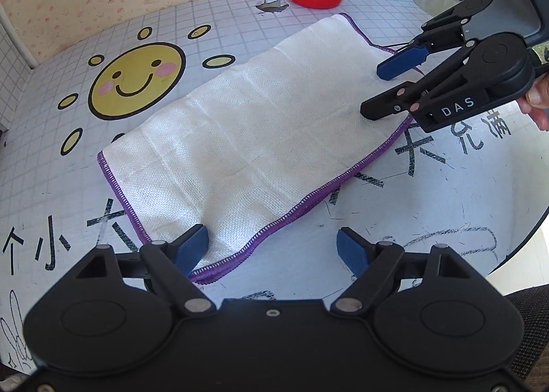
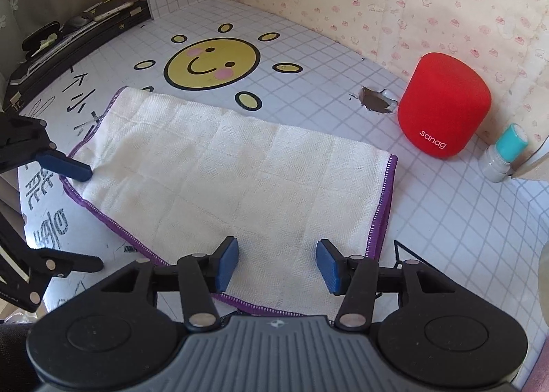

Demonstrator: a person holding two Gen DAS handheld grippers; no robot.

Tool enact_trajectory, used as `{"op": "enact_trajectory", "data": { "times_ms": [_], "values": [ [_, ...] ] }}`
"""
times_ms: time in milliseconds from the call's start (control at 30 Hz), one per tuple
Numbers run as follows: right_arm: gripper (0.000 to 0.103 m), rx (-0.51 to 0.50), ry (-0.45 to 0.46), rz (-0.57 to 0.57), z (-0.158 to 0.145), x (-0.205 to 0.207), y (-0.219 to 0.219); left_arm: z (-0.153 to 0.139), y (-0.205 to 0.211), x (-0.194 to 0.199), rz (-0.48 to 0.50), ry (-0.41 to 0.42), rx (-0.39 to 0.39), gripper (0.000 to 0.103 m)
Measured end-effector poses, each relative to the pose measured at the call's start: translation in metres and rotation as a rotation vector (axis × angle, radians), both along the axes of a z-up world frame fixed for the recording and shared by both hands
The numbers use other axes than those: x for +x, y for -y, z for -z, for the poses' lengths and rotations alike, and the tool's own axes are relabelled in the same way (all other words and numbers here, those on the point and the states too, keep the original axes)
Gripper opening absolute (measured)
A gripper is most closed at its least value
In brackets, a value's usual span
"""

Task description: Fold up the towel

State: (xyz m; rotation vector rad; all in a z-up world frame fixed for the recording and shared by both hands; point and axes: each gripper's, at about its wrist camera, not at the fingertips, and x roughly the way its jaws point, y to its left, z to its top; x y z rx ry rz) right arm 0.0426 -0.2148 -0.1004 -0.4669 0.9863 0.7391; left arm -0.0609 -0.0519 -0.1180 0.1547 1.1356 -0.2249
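Note:
A white towel (image 1: 257, 138) with purple stitched edging lies flat as a long folded strip on the printed table mat (image 1: 103, 8). My left gripper (image 1: 272, 249) is open at the towel's near corner: its left pad sits on the cloth and its right pad is over bare mat. My right gripper (image 1: 381, 90) is open over the strip's far end. In the right wrist view the towel (image 2: 240, 169) runs left to right, and the right gripper (image 2: 278, 263) straddles its near edge with nothing pinched. The left gripper (image 2: 85, 217) shows at the left end, one blue pad touching the cloth.
A red cylindrical speaker (image 2: 442, 104) and a teal-capped bottle (image 2: 504, 152) stand by the back wall. Near the speaker the mat has a torn hole (image 2: 374, 100). A shelf of clutter (image 2: 68, 32) borders the table's left side. A hand (image 1: 537, 100) holds the right gripper.

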Motion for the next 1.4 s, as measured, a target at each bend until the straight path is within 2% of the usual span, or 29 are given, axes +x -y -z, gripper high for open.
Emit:
{"op": "enact_trajectory", "data": {
  "times_ms": [167,267,467,533,667,800,933,1067,1267,1400],
  "values": [
    [0.055,0.003,-0.012,0.009,0.006,-0.009,0.003,-0.014,-0.007,0.003,-0.026,0.030,-0.038,0.080],
    [0.056,0.003,-0.008,0.024,0.006,-0.012,0.003,-0.018,-0.012,0.012,-0.075,0.040,-0.050,0.080],
    [0.057,0.002,-0.009,0.034,0.005,-0.012,0.003,-0.002,-0.011,0.031,-0.123,0.012,0.025,0.082],
    [0.060,0.002,-0.012,0.048,0.005,-0.013,0.004,-0.001,-0.010,0.026,-0.100,0.029,0.036,0.082],
    [0.063,-0.002,-0.015,0.082,0.005,-0.017,0.003,-0.001,-0.019,0.020,-0.076,0.016,0.013,0.086],
    [0.067,-0.002,-0.024,0.104,0.005,-0.023,0.000,-0.002,-0.025,0.019,-0.032,0.011,0.025,0.086],
    [0.080,-0.012,-0.045,0.111,0.006,-0.033,-0.008,-0.003,-0.030,0.023,-0.008,0.005,0.048,0.089],
    [0.079,0.009,-0.054,0.126,0.004,-0.042,-0.011,-0.008,-0.030,0.027,0.020,0.018,0.105,0.087],
    [0.079,0.042,-0.047,0.179,0.000,-0.040,-0.005,-0.021,-0.021,0.036,0.067,0.060,0.074,0.087],
    [0.078,0.033,-0.045,0.179,0.002,-0.039,-0.005,-0.007,-0.013,0.046,0.075,0.026,0.079,0.087]
  ]
}}
